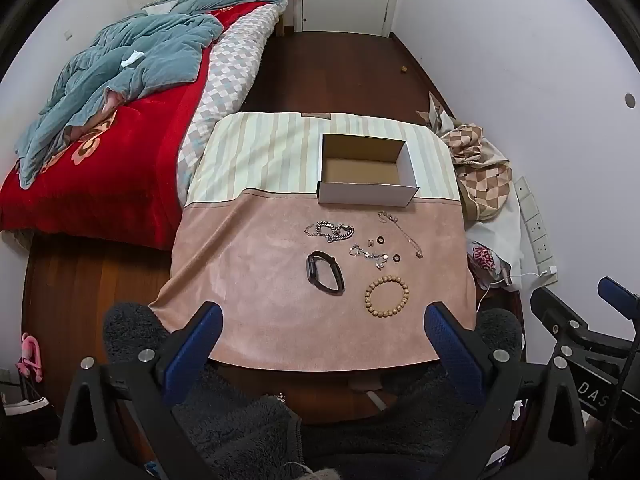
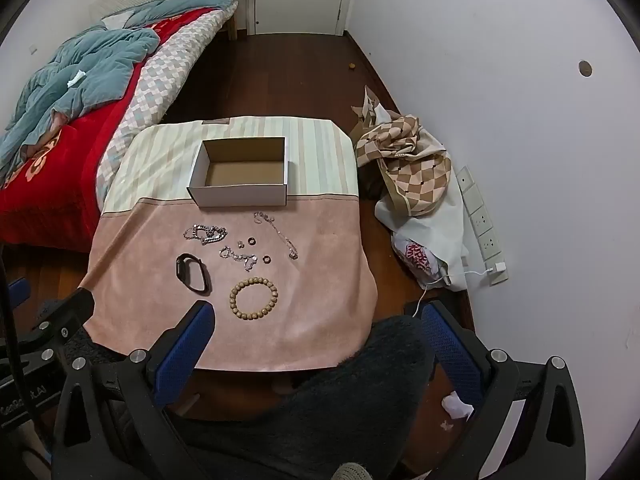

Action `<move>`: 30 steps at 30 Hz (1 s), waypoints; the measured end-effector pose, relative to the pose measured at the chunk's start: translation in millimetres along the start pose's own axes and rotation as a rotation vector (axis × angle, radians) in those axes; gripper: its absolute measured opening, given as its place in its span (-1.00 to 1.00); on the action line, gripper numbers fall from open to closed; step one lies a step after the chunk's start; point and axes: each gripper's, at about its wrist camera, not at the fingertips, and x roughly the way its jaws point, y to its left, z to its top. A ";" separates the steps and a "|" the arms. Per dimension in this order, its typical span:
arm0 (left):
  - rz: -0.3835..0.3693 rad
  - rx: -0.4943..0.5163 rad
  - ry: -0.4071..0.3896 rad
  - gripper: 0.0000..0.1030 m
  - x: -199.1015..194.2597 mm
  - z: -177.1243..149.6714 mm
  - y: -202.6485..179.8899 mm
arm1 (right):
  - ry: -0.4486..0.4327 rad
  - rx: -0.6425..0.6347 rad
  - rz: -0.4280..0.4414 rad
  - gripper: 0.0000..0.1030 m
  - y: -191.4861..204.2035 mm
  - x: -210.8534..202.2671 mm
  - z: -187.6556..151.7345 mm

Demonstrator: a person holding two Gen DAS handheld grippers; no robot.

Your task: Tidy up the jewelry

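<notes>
Both grippers hang above the near edge of the table (image 1: 248, 320), tilted steeply down, and each has its fingers spread wide with nothing between them. The jewelry lies ahead of the fingers, loose on the pink cloth, and the open cardboard box (image 1: 366, 178) stands beyond it, empty.

In the left wrist view the wooden bead bracelet (image 1: 387, 296) sits ahead of the left gripper (image 1: 324, 316), nearer its right finger (image 1: 444, 328). In the right wrist view the same bracelet (image 2: 253, 298) lies just ahead of the right gripper (image 2: 316, 316), close to its left finger (image 2: 192, 328). My judgement is that the right hand is the nearer one.

The black watch band (image 1: 325, 271) lies with its long axis slanting away leftward. The heavy silver chain (image 1: 330, 231) lies further ahead of the fingers.

The right view alone shows the whole charger cable and wall sockets; the left view shows the right gripper's frame at its edge
</notes>
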 end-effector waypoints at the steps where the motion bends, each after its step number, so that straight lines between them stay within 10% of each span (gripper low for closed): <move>1: 0.000 0.000 0.000 1.00 0.0 0.1 0.0 | 0.002 -0.003 -0.007 1.00 0.4 0.1 0.0; 30: 0.005 0.003 -0.020 1.00 -4.9 -2.0 -2.6 | 0.000 0.001 -0.001 1.00 0.6 -1.8 -1.6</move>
